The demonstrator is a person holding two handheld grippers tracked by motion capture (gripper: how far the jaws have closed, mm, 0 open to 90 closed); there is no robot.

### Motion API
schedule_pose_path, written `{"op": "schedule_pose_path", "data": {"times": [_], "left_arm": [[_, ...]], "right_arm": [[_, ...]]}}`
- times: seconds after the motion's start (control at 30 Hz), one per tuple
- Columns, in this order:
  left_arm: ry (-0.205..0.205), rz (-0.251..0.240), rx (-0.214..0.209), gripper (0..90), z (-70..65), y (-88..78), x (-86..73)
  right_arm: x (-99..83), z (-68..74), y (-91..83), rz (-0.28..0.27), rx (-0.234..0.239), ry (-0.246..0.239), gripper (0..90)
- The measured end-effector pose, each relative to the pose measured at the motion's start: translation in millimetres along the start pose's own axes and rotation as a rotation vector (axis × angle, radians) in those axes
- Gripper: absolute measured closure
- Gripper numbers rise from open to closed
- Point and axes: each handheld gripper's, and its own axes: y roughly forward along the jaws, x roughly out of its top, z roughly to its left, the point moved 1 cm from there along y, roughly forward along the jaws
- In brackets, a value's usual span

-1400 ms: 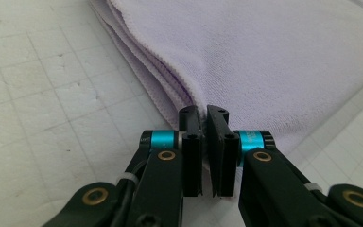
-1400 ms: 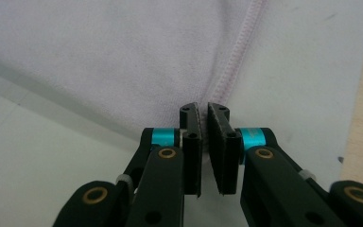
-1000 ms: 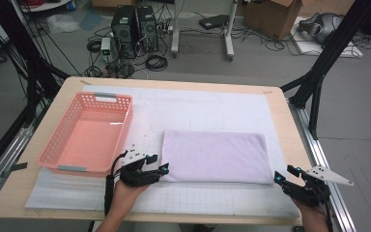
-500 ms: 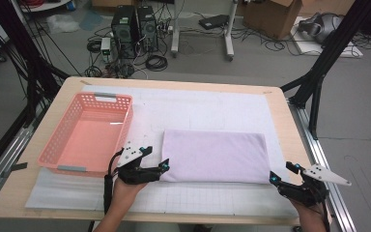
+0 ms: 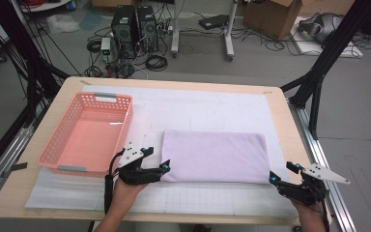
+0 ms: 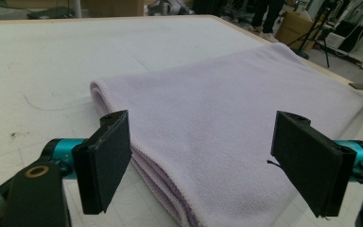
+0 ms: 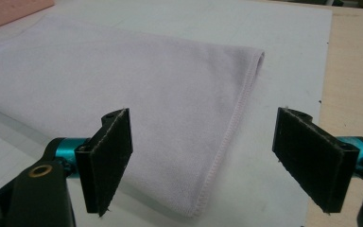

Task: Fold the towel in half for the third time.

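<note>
Folded lilac towel (image 5: 216,155) lay flat on white mat (image 5: 198,104), just right of pink basket (image 5: 88,133). Left gripper (image 5: 165,166) sat at towel's near-left corner, jaws wide & just been opening, folded edge between them but pads not pressing. Right gripper (image 5: 273,178) at near-right corner, same: jaws wide, just been opening, hemmed corner between, nothing held.

Pink basket (image 5: 88,137) on white mat (image 5: 198,104), wooden table (image 5: 280,116)
</note>
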Motion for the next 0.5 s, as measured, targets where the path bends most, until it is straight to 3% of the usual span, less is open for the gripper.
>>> {"op": "schedule_pose_path", "data": {"times": [0.27, 0.5], "left_arm": [[-0.007, 0.038, -0.031, 22.8, -0.1, 3.3, -3.1], [-0.017, 0.082, -0.025, 22.6, -3.3, 8.3, -8.4]], "right_arm": [[-0.1, 0.2, 1.7, 0.006, 0.007, 0.002, 19.7], [-3.4, -2.4, 3.4, 0.024, 0.014, 0.011, 19.7]]}}
